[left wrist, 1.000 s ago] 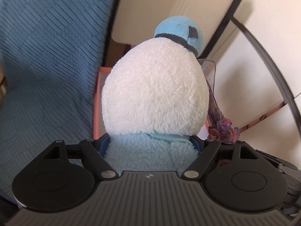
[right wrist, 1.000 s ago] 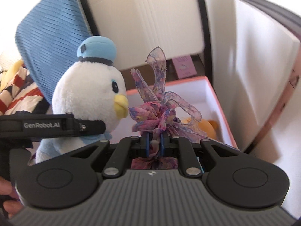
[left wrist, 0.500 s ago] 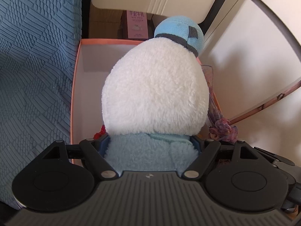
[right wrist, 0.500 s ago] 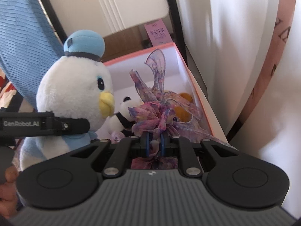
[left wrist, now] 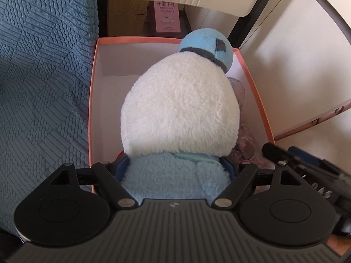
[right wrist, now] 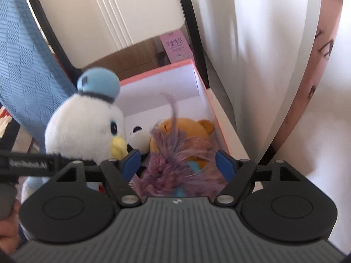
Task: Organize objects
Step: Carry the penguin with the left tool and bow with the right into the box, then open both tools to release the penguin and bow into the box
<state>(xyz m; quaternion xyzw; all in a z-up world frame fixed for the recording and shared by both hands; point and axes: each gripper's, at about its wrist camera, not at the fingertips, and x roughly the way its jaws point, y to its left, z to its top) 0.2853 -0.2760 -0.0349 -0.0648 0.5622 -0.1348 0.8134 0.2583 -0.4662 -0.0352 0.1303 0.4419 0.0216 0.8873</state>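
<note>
My left gripper [left wrist: 175,168] is shut on a white plush bird [left wrist: 179,109] with a blue cap, holding it by its light blue body above the pink-rimmed box [left wrist: 93,92]. The bird also shows in the right wrist view [right wrist: 87,127]. My right gripper [right wrist: 177,162] is open over the box [right wrist: 219,118]. A purple ribbon bow [right wrist: 175,164], blurred, lies between its spread fingers [right wrist: 131,160], no longer gripped. An orange plush bear [right wrist: 186,129] and a small panda plush [right wrist: 138,138] lie inside the box.
A blue quilted cover [left wrist: 43,76] runs along the box's left side. A white chair with black legs [left wrist: 252,22] and a pink card [left wrist: 166,15] stand behind the box. White panels [right wrist: 274,65] flank it on the right.
My right gripper has opened and let go of the ribbon bow, which is dropping toward the box. Both grippers have moved further over the box; the left still holds the bird.
</note>
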